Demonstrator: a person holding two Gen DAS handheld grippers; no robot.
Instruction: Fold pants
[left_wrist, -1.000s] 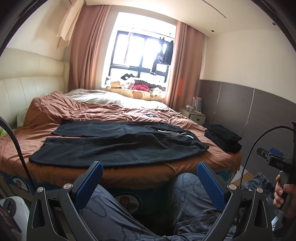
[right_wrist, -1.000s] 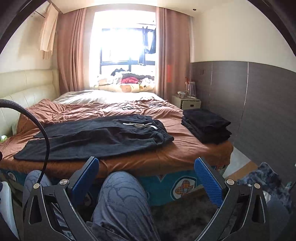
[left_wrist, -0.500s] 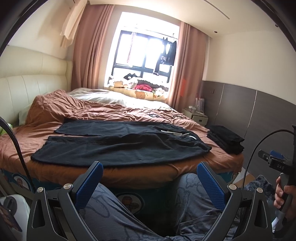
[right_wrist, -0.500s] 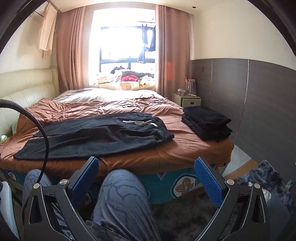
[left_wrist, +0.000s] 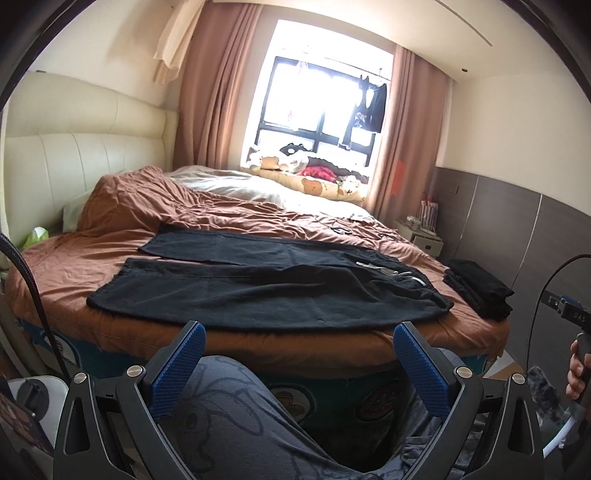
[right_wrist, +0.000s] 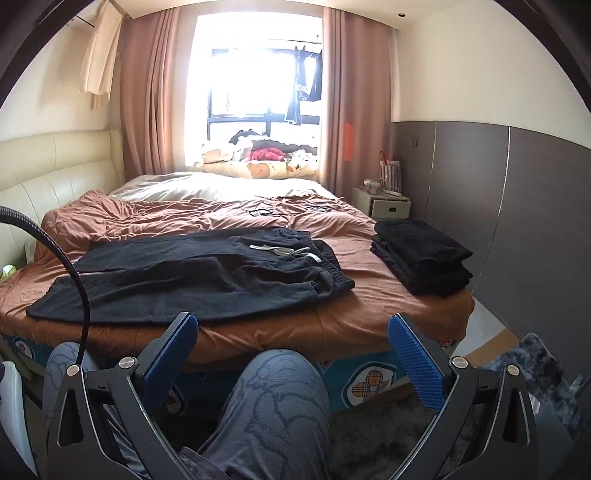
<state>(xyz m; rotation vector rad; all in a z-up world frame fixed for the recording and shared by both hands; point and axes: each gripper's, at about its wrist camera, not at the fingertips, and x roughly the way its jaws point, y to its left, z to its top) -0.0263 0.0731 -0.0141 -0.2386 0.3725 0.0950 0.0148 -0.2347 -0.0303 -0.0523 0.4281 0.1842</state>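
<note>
A sunlit bedroom, its window (right_wrist: 264, 85) framed by pink curtains, holds a wide bed (left_wrist: 92, 258) with a rust-brown cover that serves as the folding surface. The black pants (left_wrist: 266, 291) lie flat across the cover beyond both pairs of fingertips, waistband and pale drawstring toward the right-hand pads, the two legs running out past the left-hand pads. They appear spread out this way so that one leg can be laid over the other for a first fold.

The left gripper (left_wrist: 297, 350) hangs short of the mattress edge, its blue pads spread wide with nothing between them; the near leg's long hem edge sits just above and ahead of its fingertips. The right gripper (right_wrist: 293, 341) is likewise spread wide and empty, the waistband ahead of it, between its pads and slightly left. In the left wrist view, the hand (left_wrist: 578, 369) gripping the right tool's handle shows at the far right.

Below both sets of fingers are the person's knees in patterned grey trousers, suggesting a seat facing the bed. A stack of folded dark clothes (right_wrist: 421, 258) rests on the bed's corner, beyond the right gripper's right pad and well apart from the pants, likely the pile for finished pieces. A nightstand (right_wrist: 382, 205) stands beyond it. Folding has seemingly not yet begun.
</note>
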